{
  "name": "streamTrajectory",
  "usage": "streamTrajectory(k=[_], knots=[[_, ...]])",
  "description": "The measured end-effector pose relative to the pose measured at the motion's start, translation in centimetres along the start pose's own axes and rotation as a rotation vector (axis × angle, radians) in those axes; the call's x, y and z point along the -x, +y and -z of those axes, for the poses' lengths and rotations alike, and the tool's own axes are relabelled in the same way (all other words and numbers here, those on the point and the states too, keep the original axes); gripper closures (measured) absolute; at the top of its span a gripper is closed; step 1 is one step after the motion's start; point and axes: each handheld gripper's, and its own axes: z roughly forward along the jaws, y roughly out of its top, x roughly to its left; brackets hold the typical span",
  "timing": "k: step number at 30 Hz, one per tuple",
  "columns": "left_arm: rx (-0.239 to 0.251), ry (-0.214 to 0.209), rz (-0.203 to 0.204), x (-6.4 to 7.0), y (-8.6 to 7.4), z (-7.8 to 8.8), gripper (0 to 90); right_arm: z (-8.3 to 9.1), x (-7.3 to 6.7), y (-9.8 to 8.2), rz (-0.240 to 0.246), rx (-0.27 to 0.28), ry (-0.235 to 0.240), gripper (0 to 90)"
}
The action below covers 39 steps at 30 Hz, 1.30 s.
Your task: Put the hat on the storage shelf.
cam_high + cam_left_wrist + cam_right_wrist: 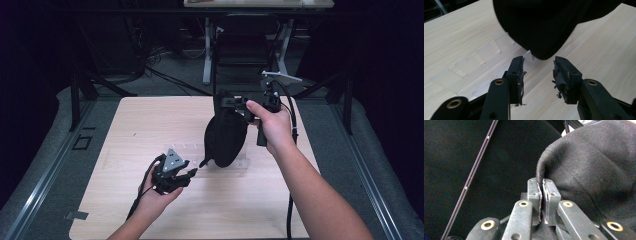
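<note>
My left hand sits low at the near left of the wooden table, palm up, cradling the left gripper. Its jaws are released, a clear gap between them. In the left gripper view the worn pads stand apart with bare wood between; frayed black strips hang off both. Tips point right, toward the cloth, just short of it.

Flat on the table just past the left gripper: a clear plastic tray, shallow compartments, hard to make out against the wood. In the left gripper view it runs off to the left.

Middle: a black cloth bag, hanging off the table, limp and rounded. Its bottom end hangs just over the tray's right part. I cannot tell whether it touches. A small tail of fabric sticks out at lower left, near the left gripper's tips.

Right: my right hand holds the right gripper up over the far side of the table. Jaws clenched on the bag's top edge. The right gripper view shows the fabric's hem pinched between the pads, cloth bulging off to the right.
</note>
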Motion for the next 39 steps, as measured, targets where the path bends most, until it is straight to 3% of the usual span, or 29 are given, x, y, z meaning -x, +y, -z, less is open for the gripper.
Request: streamTrajectory(k=[8, 14, 18, 26, 39], knots=[[0.003, -0.015, -0.051, 1.4, 1.6, -0.5, 66.8, -0.4, -0.2, 0.0, 0.004, -0.002, 0.005, 85.1], [0.008, 0.023, -0.081, 1.8, 2.1, -0.7, 79.9, -0.5, -0.4, -0.1, 0.008, 0.001, 0.003, 84.7], [0.013, 0.037, -0.106, 1.9, 1.8, -0.7, 82.5, -0.4, -0.4, -0.1, 0.012, 0.003, 0.004, 84.4], [0.012, 0.047, -0.113, 1.9, 1.7, -0.6, 83.9, -0.4, -0.8, -0.3, 0.020, -0.002, 0.019, 81.5], [0.012, 0.061, -0.107, 1.4, 1.4, -0.4, 84.8, 1.2, -1.7, -0.6, 0.037, 0.006, 0.037, 79.7]])
